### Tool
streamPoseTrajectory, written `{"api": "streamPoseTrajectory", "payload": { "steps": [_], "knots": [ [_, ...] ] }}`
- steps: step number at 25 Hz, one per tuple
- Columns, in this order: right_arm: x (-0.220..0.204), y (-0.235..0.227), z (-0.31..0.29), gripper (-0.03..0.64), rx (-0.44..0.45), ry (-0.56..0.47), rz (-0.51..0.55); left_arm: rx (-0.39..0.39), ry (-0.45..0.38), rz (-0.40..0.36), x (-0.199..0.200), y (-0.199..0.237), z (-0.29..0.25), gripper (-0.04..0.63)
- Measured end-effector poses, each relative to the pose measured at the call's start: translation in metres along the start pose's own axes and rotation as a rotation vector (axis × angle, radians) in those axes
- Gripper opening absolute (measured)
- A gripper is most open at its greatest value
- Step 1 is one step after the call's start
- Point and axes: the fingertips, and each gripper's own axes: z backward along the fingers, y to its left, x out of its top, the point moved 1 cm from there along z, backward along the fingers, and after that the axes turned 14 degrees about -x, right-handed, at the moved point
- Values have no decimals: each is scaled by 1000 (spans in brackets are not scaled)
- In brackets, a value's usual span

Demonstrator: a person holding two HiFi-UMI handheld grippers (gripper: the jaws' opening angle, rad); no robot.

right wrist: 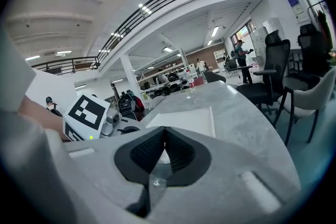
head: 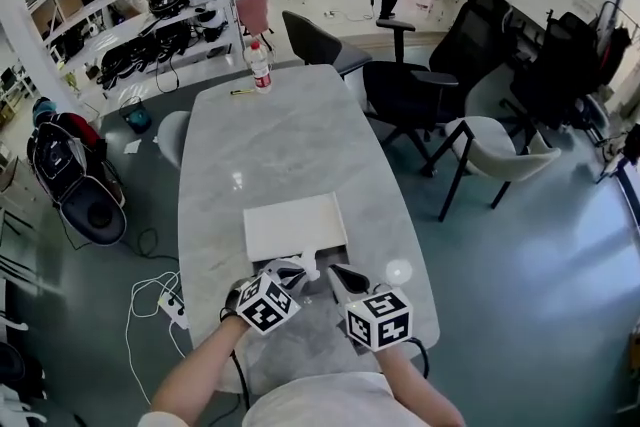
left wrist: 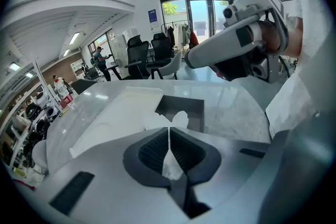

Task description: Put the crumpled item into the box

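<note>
A white crumpled paper item (left wrist: 176, 120) is pinched in my left gripper (left wrist: 169, 128), whose jaws are shut on it; a strip of it runs down between the pads. Just beyond lies the white flat box (left wrist: 123, 113) with a dark open recess (left wrist: 184, 107). In the head view the box (head: 295, 225) lies on the grey marble table, with my left gripper (head: 298, 270) and right gripper (head: 338, 273) side by side at its near edge. The right gripper (right wrist: 165, 129) has its jaws closed together; a pale sliver shows behind them, and I cannot tell whether it is held.
A small white round object (head: 398, 271) lies right of the grippers. At the table's far end stands a bottle (head: 259, 65). Black chairs (head: 420, 85) and a pale chair (head: 505, 150) crowd the right side. Cables and a power strip (head: 172, 308) lie on the floor at left.
</note>
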Motion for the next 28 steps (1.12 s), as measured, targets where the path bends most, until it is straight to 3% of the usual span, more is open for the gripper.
{"api": "streamPoseTrajectory", "payload": {
  "steps": [15,28],
  "knots": [
    [-11,-17,-2,5,2,27,-36,-74,105,-47,-10,-10,-33,18],
    [-15,-15,0,5,3,35,-33,-82,123,54,-27,-8,-40,20]
  ]
}}
